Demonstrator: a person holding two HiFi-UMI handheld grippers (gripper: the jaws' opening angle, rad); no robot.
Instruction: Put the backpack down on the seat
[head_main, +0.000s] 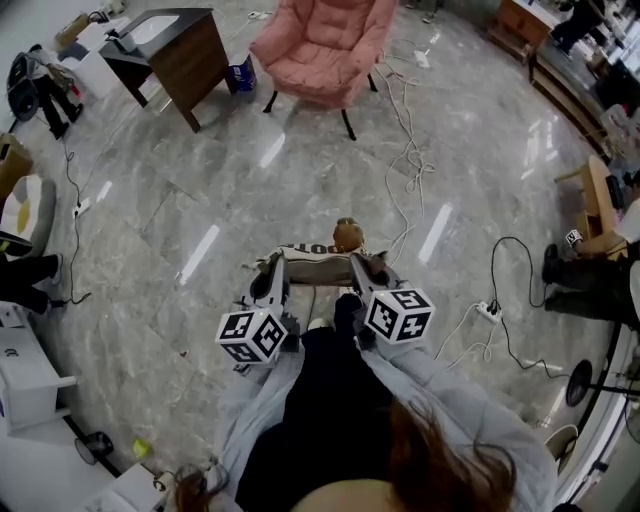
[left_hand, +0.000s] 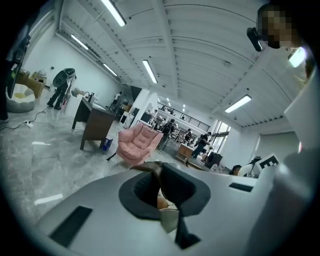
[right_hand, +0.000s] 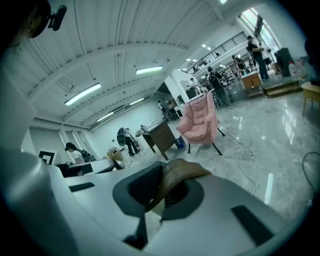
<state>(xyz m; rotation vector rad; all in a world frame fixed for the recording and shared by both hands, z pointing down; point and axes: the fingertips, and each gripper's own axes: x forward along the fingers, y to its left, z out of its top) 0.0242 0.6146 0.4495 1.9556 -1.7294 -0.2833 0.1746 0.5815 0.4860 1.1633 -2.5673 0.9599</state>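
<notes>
Left gripper (left_hand: 159, 175): dark padded fingers (left_hand: 179, 186) shut tight on a brown strap (left_hand: 149, 166) of the backpack, pinched between the pads. Right gripper (right_hand: 161, 184): fingers (right_hand: 142, 187) likewise shut tight, on a second brown strap (right_hand: 184, 172). Both grippers side by side in the head view, pointing forward and a little down. Marker cube (head_main: 252, 335) behind the left gripper, another cube (head_main: 400, 315) behind the right. Pale grey sleeves (head_main: 440, 400) behind those.

Backpack (head_main: 318, 262): beige with dark print, slung between the two pairs of fingers, held up off the floor. Small tan plush piece (head_main: 347, 235) at its far edge.

Floor (head_main: 200, 200): glossy grey marble. White cables (head_main: 408, 150) trailing across it on the right. Power strip (head_main: 488, 310) lying off to the right gripper's side.

Pink armchair (head_main: 325, 45): top centre of the head view, well apart from the backpack. Dark wooden tabletop (head_main: 195, 18) to the left of the armchair. Blue box (head_main: 240, 72) on the floor between the two.
</notes>
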